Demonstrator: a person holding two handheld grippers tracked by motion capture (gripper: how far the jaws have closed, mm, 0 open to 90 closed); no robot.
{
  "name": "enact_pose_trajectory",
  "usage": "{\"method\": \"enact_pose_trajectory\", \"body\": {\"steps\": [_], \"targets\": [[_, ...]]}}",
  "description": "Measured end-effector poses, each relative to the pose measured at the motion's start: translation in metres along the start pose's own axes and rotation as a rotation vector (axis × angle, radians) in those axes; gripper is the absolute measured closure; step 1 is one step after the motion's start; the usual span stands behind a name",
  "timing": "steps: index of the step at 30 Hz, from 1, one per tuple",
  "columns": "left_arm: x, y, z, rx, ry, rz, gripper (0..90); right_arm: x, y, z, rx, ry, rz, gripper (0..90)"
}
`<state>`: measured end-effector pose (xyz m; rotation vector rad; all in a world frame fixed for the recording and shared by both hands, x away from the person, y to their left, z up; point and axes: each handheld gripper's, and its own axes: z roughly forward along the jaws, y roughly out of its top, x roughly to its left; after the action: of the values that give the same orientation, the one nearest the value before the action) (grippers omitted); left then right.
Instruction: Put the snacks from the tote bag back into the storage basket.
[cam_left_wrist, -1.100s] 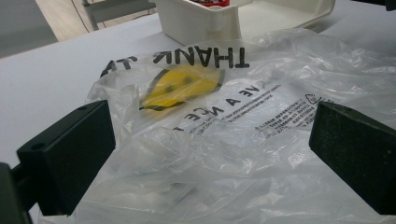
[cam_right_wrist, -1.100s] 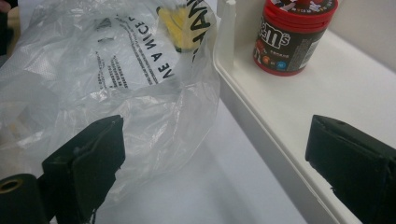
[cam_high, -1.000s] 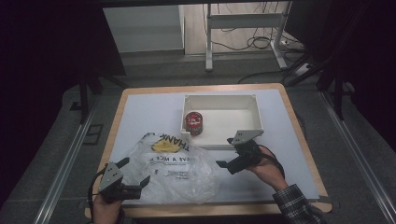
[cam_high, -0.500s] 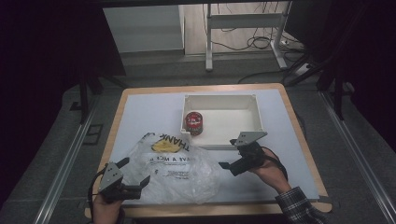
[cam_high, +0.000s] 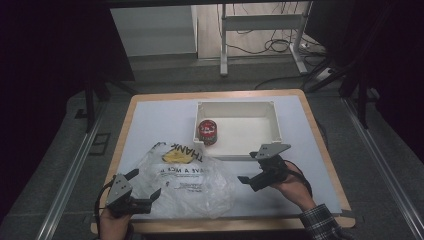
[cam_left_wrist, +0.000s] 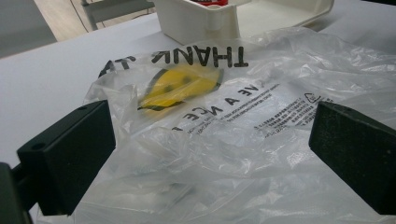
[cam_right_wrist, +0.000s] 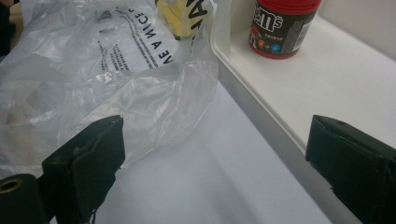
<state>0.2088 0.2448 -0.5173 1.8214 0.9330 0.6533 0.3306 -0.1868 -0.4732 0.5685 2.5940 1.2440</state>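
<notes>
Looking down from the high view, a crumpled clear plastic bag (cam_high: 187, 180) lies on the white table top (cam_high: 150, 125), its far edge touching the near wall of a white tray (cam_high: 274, 120) where a red can (cam_high: 206, 132) stands in the left corner. The left gripper (cam_high: 145, 187) sits at the bag's near-left edge, jaws apart and empty; the right gripper (cam_high: 255, 170) hovers just beside the bag's right edge, also wide and holding nothing.

In the left gripper view, the film and its yellow smiley print (cam_left_wrist: 180, 86) spread between the open jaws. A close here would likely pinch only one loose layer, so the bag could slide or stay shut instead of opening.

In the right gripper view, the bag's edge (cam_right_wrist: 187, 93) lies near the left jaw while the tray rim (cam_right_wrist: 261, 107) lies toward the right jaw. Closing or advancing from here risks catching that rim, shoving the tray and perhaps toppling the can.
</notes>
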Motion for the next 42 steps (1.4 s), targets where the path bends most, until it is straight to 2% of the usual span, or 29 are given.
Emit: {"method": "enact_pose_trajectory", "body": {"steps": [28,42], "targets": [[0.0,0.0,0.0,0.001,0.002,0.0,0.4,0.0,-0.016,-0.018,-0.016,-0.026,0.027,5.2],[0.0,0.0,0.0,0.001,0.002,0.0,0.4,-0.002,-0.025,-0.028,-0.029,-0.046,0.058,5.2]]}}
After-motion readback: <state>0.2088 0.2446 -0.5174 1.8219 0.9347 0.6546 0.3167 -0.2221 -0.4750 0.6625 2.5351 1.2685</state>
